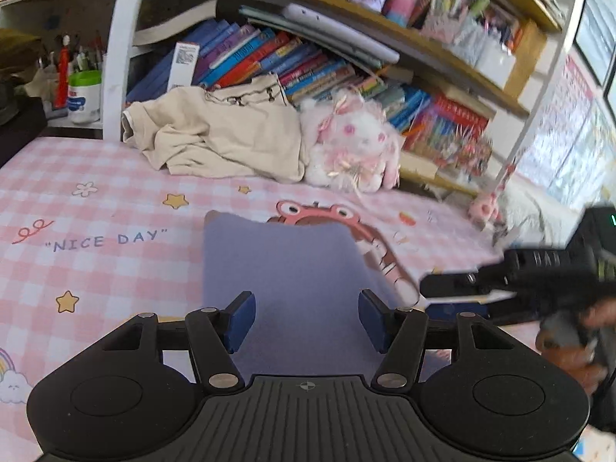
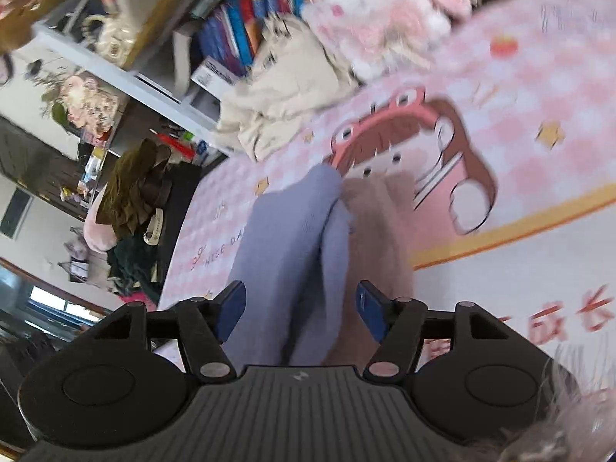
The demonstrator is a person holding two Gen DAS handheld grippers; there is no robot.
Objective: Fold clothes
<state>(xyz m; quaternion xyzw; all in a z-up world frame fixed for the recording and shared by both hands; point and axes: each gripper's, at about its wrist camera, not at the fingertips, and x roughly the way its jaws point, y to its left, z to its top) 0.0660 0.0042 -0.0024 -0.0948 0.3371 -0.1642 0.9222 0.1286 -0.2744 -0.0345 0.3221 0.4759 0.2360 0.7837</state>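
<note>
While the pink checked bed sheet (image 1: pixel 96 208) stretches ahead of both sets of jaws, the lavender garment (image 1: pixel 285 269) lies on it, running forward from between them. The left gripper (image 1: pixel 307 321) stands released, its pads clear of the cloth's flat fold. The right gripper (image 2: pixel 301 313) looks released too, though blur makes contact hard to judge. Beyond the jaws sit a beige garment (image 1: pixel 215 134) and a plush toy (image 1: pixel 354 146).
</note>
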